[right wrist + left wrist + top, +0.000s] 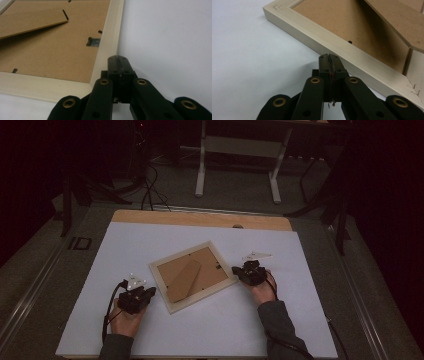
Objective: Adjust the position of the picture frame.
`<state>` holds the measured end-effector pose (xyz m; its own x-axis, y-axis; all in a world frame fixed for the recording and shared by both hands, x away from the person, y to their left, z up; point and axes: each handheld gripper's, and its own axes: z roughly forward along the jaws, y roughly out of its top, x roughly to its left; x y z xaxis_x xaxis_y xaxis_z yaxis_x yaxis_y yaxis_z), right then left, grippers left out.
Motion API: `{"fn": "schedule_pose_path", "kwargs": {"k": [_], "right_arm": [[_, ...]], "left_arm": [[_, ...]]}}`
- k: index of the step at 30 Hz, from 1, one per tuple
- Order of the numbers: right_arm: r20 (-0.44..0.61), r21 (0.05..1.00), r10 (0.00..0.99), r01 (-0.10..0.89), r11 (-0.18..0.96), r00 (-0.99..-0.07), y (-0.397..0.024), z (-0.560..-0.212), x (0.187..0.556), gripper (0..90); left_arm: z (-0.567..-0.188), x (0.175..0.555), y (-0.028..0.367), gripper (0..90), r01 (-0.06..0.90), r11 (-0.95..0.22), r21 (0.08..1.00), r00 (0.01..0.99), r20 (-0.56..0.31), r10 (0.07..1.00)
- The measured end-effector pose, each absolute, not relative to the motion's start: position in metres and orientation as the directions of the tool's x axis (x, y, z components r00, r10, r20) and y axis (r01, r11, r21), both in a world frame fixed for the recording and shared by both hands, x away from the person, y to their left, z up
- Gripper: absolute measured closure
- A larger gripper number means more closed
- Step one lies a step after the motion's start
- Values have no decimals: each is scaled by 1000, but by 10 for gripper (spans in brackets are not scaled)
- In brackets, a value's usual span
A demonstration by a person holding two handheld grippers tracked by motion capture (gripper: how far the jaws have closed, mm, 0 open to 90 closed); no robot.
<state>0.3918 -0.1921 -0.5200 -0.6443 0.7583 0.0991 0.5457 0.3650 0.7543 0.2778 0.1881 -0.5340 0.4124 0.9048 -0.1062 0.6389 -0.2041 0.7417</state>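
A pale wooden picture frame [192,275] lies face down on the white sheet, its brown backing board and hinged stand [183,280] facing up. My left gripper [151,291] is shut with nothing in it, its tips against the frame's left edge [317,42]. My right gripper [234,270] is shut and empty too, its tips at the frame's right rail [111,42] near a corner. In the right gripper view a small metal hanger clip [93,41] sits on the backing [50,50]. The stand [397,22] rises over the backing in the left gripper view.
The white sheet [210,320] covers a wooden table whose bare far strip [200,218] shows. Beyond it stand a white desk frame [237,155] and cables [150,190] on a dim floor. A person's hands and grey sleeves come in at the bottom.
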Motion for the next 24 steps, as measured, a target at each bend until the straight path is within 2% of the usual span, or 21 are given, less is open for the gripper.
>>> {"fn": "schedule_pose_path", "kwargs": {"k": [10,14,24], "right_arm": [[108,753,766,555,353,-633,-194,-522,393,898],[117,740,768,571,355,-630,-196,-524,394,898],[122,728,761,579,367,-637,-197,-526,395,899]], "left_arm": [[-536,278,182,900,643,-229,731,429,-96,898],[-537,279,180,900,650,-227,725,440,-117,890],[-537,276,176,900,648,-264,715,450,-79,890]]}}
